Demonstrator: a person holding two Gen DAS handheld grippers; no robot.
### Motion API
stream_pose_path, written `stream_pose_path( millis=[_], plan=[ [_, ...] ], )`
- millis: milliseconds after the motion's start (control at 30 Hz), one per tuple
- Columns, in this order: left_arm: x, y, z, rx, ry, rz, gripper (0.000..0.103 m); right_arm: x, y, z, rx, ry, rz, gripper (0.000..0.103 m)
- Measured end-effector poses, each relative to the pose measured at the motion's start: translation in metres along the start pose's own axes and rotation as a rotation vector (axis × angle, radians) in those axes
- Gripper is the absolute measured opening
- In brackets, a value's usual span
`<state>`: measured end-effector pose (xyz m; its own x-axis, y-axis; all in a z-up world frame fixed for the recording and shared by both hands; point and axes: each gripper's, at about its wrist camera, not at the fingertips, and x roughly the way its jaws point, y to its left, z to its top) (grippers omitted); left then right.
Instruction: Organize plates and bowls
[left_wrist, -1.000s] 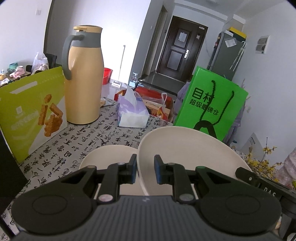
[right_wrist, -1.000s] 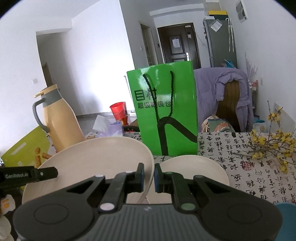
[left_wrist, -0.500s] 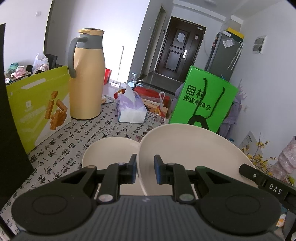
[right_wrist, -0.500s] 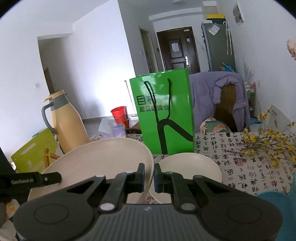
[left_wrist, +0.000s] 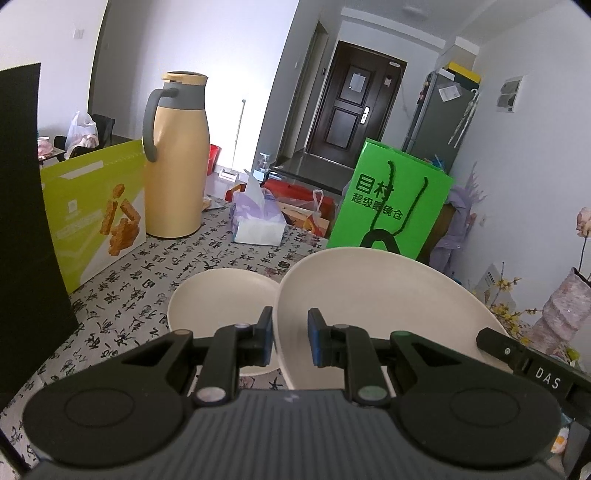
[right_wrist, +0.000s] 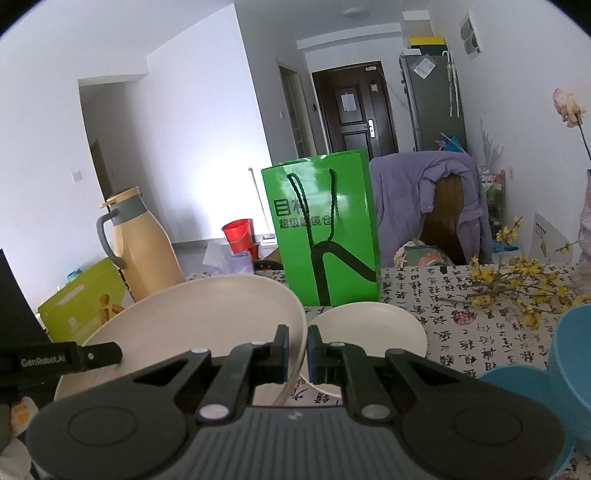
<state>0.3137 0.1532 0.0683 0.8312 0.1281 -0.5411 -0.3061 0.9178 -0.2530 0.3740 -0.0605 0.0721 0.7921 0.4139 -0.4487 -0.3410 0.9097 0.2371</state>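
Both claws, left claw (left_wrist: 290, 341) and right claw (right_wrist: 297, 349), clamped on opposite rims of large plate (left_wrist: 384, 306), sharing its weight above small plate (left_wrist: 218, 295) on table (left_wrist: 147, 280), probably for stacking.

The large plate (left_wrist: 384, 291) and the small plate (left_wrist: 218, 295) look smooth, matt cream. The green paper bag (right_wrist: 325, 229) is glossy. A printed cloth covers the tabletop (left_wrist: 122, 291). The yellow jug (left_wrist: 173, 177) looks satin-smooth, and each gripper is matt black plastic.
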Motion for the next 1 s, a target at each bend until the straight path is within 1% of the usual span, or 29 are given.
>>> stream_pose_path(
  millis=[467,667,1000],
  plan=[
    [-0.036,-0.011,-0.016,-0.005,-0.023,-0.016,0.019,-0.037,-0.005,-0.012,-0.006,-0.022,-0.009,0.01],
    [-0.05,-0.017,-0.027,0.017,-0.035,-0.013,0.019,-0.058,-0.008,-0.021,-0.013,-0.038,-0.015,0.01],
    [-0.073,-0.025,-0.043,0.024,-0.048,-0.032,0.019,-0.091,-0.013,-0.033,-0.018,-0.064,-0.027,0.01]
  ],
)
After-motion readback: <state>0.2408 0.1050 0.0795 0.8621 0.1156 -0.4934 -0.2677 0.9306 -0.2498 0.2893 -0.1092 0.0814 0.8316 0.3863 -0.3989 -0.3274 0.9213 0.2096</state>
